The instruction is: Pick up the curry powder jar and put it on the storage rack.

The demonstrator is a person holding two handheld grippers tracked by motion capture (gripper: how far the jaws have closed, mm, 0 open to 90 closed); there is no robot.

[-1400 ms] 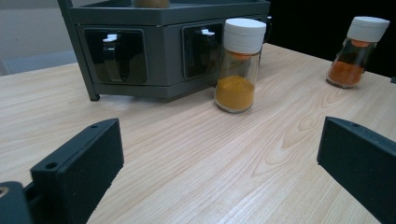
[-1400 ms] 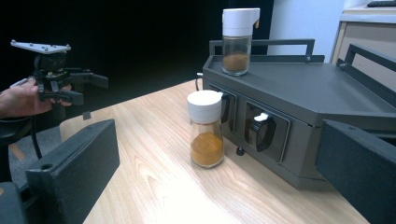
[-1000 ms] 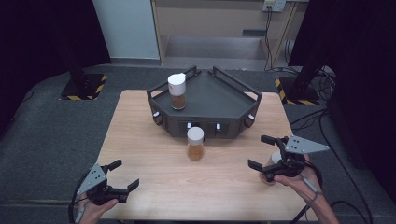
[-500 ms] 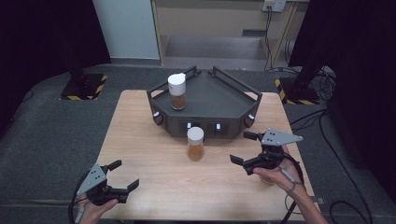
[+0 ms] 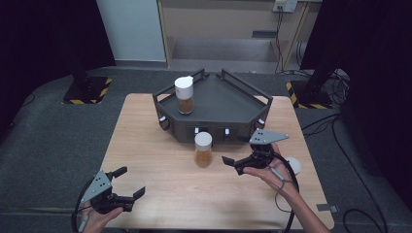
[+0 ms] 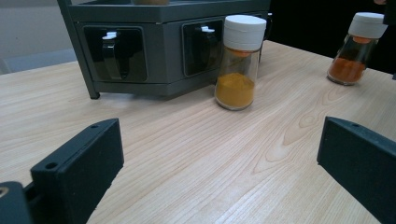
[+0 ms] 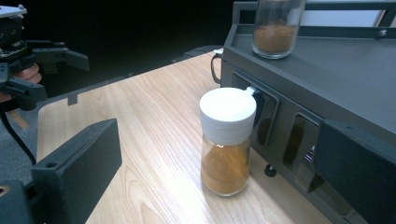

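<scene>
A spice jar with a white cap and yellow-brown powder stands on the wooden table, just in front of the dark rack. My right gripper is open, its jaws pointing left at that jar from close by. In the right gripper view the jar stands between and beyond the open jaws, untouched. A second capped jar stands on the rack's top. My left gripper is open and empty near the table's front left corner. It faces the jar from far off.
A third jar of orange-red spice stands right of the rack; its white cap peeks out beside the right hand. The rack's front has recessed slots. Dark floor and cables surround the table.
My right gripper has moved left and forward from the table's right edge toward the jar in front of the rack. The left gripper has stayed put.
</scene>
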